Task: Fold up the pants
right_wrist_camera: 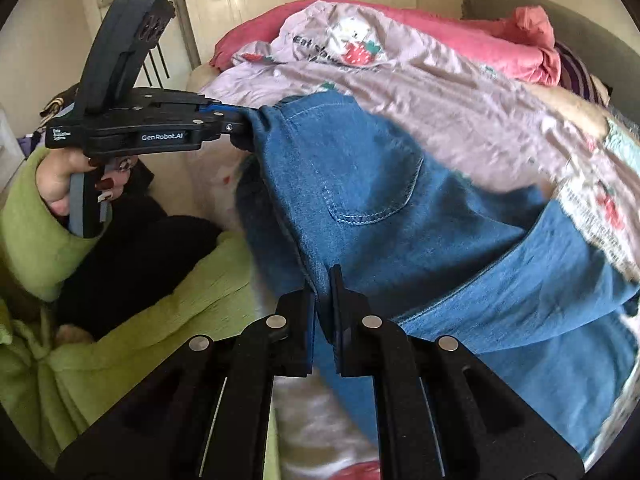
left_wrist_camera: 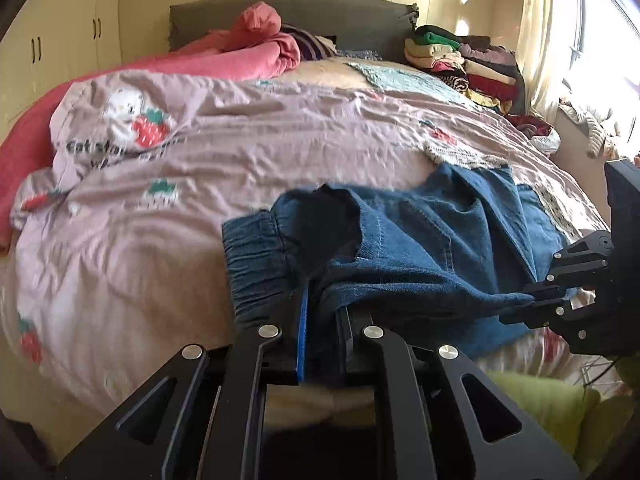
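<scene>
Blue denim pants (left_wrist_camera: 432,236) with an elastic waistband lie bunched at the near edge of the bed, also in the right wrist view (right_wrist_camera: 380,184). My left gripper (left_wrist_camera: 320,300) is shut on the waistband end of the pants; it shows from the side in the right wrist view (right_wrist_camera: 240,120), pinching the upper corner. My right gripper (right_wrist_camera: 324,280) is shut on a fold of the pants' near edge; it enters the left wrist view from the right (left_wrist_camera: 532,300), clamped on the denim. The pants hang stretched between the two grippers, slightly lifted off the bed.
The bed carries a wrinkled lilac strawberry-print duvet (left_wrist_camera: 240,152), a pink blanket (left_wrist_camera: 248,52) by the grey headboard (left_wrist_camera: 352,12), and a stack of folded clothes (left_wrist_camera: 460,64) at the far right. Window and curtain at right. The person's green sleeve (right_wrist_camera: 120,340) is below left.
</scene>
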`<action>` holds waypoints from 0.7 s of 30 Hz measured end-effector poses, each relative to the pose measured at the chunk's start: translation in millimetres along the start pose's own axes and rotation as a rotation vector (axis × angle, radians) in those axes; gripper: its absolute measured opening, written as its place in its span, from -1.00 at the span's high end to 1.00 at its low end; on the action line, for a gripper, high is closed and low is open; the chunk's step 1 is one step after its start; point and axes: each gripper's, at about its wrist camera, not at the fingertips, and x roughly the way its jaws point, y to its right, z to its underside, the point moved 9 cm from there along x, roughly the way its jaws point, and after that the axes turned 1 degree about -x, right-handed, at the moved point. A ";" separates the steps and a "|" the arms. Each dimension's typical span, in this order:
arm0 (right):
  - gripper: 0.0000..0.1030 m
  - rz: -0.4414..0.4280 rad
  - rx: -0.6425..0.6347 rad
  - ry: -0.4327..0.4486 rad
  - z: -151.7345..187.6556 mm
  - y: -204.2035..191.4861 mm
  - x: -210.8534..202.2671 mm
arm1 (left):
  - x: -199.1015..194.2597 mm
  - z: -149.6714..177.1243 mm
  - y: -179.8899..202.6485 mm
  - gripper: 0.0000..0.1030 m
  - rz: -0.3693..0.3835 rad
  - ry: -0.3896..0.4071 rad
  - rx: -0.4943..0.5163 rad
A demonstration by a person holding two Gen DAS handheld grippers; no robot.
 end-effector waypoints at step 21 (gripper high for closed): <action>0.94 0.131 -0.022 -0.030 14.1 4.3 12.4 | -48.7 28.9 19.5 0.28 0.034 -0.030 -0.012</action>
